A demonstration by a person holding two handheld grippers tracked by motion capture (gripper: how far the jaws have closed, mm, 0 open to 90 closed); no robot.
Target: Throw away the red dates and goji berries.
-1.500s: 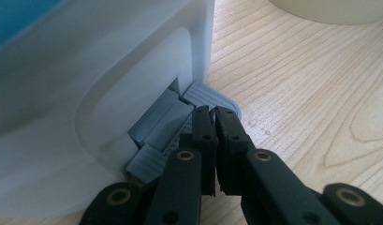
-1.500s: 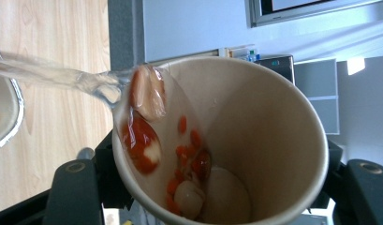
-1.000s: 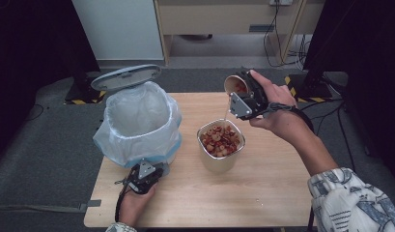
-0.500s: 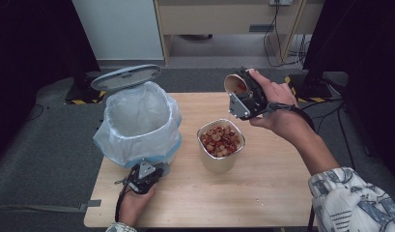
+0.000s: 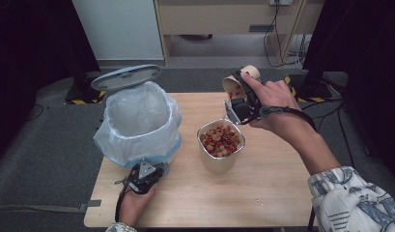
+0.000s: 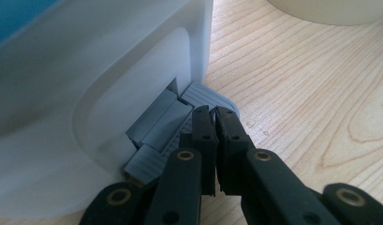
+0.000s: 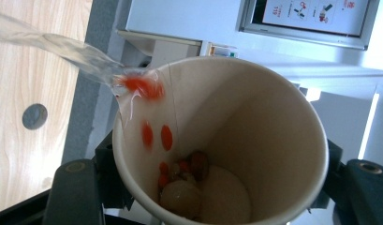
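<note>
Paper cup (image 5: 235, 86) clamped in right tool (image 5: 239, 99), tipped, mouth toward metal pot (image 5: 220, 150) just below-left. Left tool (image 5: 146, 175) closed, pressing bin pedal (image 6: 180, 126).

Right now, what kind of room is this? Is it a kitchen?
Probably not a kitchen. It looks more like a lab or workroom: a plain wooden table stands on grey carpet, cables hang by a cabinet behind, and yellow-black tape marks the floor.
</note>
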